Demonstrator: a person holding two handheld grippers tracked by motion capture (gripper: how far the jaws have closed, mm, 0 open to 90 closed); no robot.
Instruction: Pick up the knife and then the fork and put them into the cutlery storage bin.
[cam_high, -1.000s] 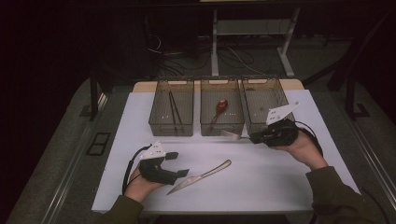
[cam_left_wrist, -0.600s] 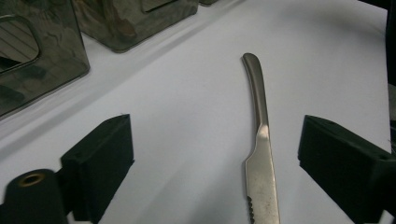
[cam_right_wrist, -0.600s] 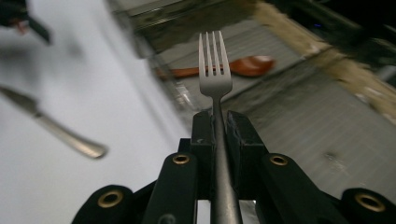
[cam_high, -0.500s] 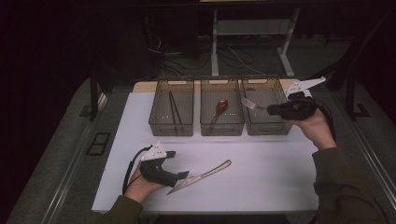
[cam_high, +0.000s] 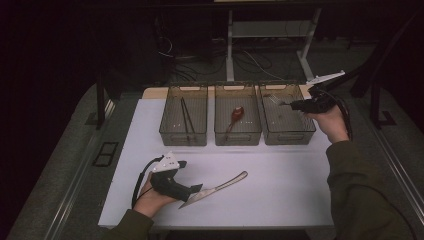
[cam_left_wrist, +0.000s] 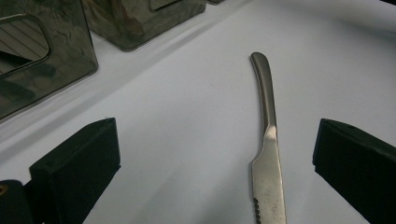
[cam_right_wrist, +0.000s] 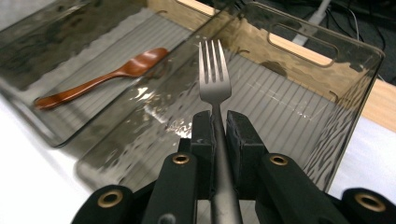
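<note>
- Here, the right gripper (cam_right_wrist: 215, 122) is clamped on the handle of a metal fork (cam_right_wrist: 213, 77), the tines sticking out past the jaws.
- In the high view that right gripper (cam_high: 294, 104) hangs over the right bin (cam_high: 305, 131), one of three smoky see-through bins standing in a row at the far side of the desk (cam_high: 280, 200).
- From the right gripper view the fork head sits above the ribbed floor of that bin (cam_right_wrist: 299, 88); whether it touches the floor is hard to tell, probably not.
- The middle bin (cam_high: 238, 136) holds a red-brown wooden spoon (cam_high: 235, 116), seen also in the right gripper view (cam_right_wrist: 107, 77), lying flat with its bowl toward the far end.
- The left bin (cam_high: 172, 135) holds thin dark sticks (cam_high: 186, 119), possibly chopsticks; the view is too dim to be sure.
- The left gripper (cam_high: 197, 192) rests low on the near part of the desk, its jaws wide apart and just having been opening.
- A table knife (cam_left_wrist: 267, 154) lies flat on the white desk surface between those jaws, touched by neither pad, nearer the right-hand one in the left gripper view; its handle points away from the gripper.
- In the high view the knife (cam_high: 220, 186) lies slantwise, its blade at the left gripper and its handle toward the bins.
</note>
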